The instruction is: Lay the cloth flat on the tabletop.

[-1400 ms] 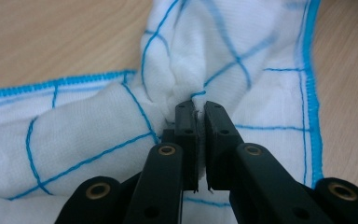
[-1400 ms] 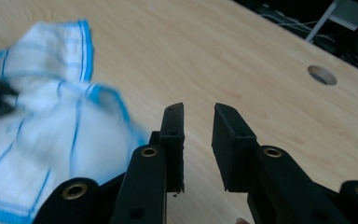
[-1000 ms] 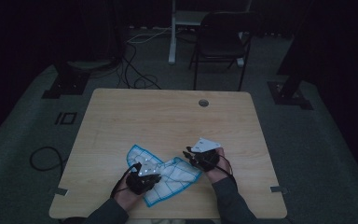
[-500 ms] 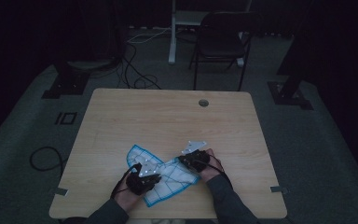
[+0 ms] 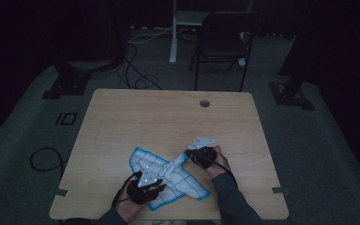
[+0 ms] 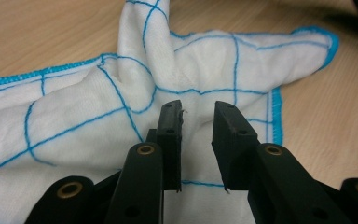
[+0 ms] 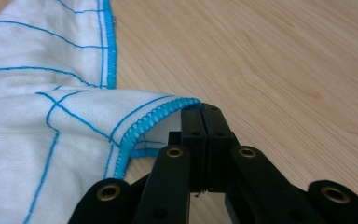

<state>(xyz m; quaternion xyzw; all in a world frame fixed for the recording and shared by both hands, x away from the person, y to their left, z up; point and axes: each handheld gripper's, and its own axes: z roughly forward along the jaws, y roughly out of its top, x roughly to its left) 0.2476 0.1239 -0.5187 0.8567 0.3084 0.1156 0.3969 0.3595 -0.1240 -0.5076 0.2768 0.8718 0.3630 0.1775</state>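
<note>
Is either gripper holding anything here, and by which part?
The right gripper pinches the cloth by its blue-stitched edge. The left gripper, jaws just opening, grips nothing.

A dim lab or studio space is showing here: grey carpet is lying under a wooden table (image 5: pixel 136 117), cables (image 5: pixel 136 70) are trailing across the far floor, and a folding chair (image 5: pixel 220 44) is standing beyond.

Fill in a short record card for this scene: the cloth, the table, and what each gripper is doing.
cloth: white cloth with a blue grid and blue hem, crumpled and partly folded
surface: wooden table
left gripper: jaws apart, just been opening, cloth lying between and beyond them, pads not pressing it
right gripper: jaws shut on the cloth's hemmed corner
table hole: round, near the far edge
</note>
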